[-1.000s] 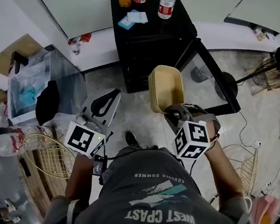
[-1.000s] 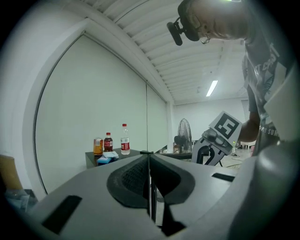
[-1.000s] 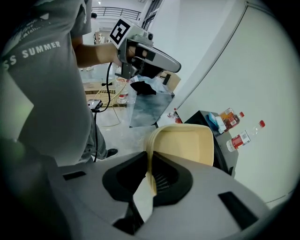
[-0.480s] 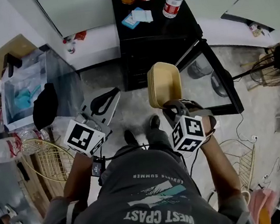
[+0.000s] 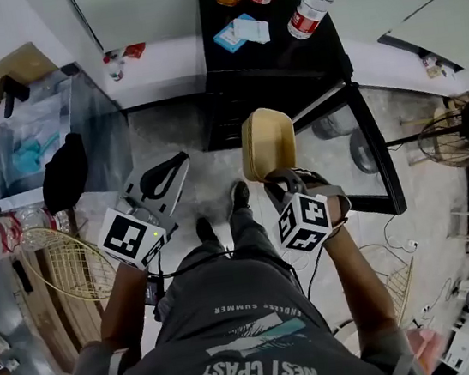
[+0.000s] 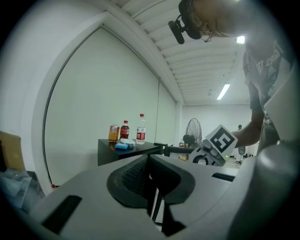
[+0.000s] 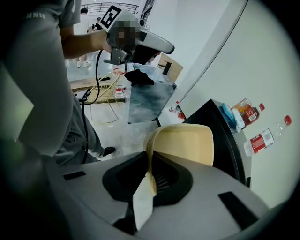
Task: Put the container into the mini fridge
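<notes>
Right gripper [image 5: 275, 183]: I read its jaws as pinched on the rim of the beige container [image 5: 266, 140] (held on edge).
Container place: in the air above the floor, just before the black mini fridge [image 5: 277, 90], beside its open door [image 5: 367, 155].
Left gripper [image 5: 162, 180]: jaws pressed together, nothing between.
Fridge top: bottles [image 5: 311, 7].

Container [image 5: 268, 141] matt cream plastic — mini fridge [image 5: 281, 54] glossy black, smooth.
</notes>
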Tool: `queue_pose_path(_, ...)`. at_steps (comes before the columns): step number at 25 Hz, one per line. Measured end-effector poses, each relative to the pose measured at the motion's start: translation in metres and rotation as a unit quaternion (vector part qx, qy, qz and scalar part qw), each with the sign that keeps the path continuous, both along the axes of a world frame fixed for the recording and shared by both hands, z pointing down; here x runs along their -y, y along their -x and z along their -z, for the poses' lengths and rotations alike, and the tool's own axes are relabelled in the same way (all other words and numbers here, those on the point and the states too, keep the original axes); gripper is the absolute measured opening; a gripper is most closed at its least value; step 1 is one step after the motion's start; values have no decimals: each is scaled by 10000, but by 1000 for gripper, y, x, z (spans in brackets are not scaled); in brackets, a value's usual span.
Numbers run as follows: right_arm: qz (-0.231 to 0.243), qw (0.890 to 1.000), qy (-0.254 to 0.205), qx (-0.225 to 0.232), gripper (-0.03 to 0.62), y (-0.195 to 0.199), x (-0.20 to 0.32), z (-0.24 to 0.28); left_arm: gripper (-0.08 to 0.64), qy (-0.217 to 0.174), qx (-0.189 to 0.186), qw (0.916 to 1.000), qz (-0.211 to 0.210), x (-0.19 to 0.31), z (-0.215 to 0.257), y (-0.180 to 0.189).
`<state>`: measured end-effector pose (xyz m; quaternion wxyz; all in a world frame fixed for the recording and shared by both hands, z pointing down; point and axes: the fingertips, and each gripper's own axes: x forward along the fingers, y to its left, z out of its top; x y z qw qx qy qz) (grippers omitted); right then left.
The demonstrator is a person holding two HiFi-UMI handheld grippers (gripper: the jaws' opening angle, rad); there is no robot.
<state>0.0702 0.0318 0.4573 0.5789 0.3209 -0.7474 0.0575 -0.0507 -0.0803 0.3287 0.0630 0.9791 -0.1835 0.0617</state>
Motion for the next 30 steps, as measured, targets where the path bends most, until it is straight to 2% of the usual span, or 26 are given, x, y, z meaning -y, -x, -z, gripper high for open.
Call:
queue_pose_path(10, 171, 9997, 183, 33, 51, -24, 35, -60, 26, 235, 220, 9991, 276, 18, -33, -8)
queue_pose_path(14, 225, 9994, 266, 21, 51, -35, 51, -86, 26, 476, 362, 9973, 421, 24, -44, -10)
queue_pose_path(18, 285, 9991, 327, -27, 51, -46, 71, -111, 26, 396, 431, 9973, 446, 34, -55, -14)
queue_pose_path(24, 329, 9986, 390, -165, 51, -61, 97, -147, 26, 579, 429, 9951, 673, 40, -68, -15)
queue_pose_path(30, 311, 9985, 371, -265, 52, -74, 124, -180, 26, 922, 595, 9904, 844, 44, -82, -14)
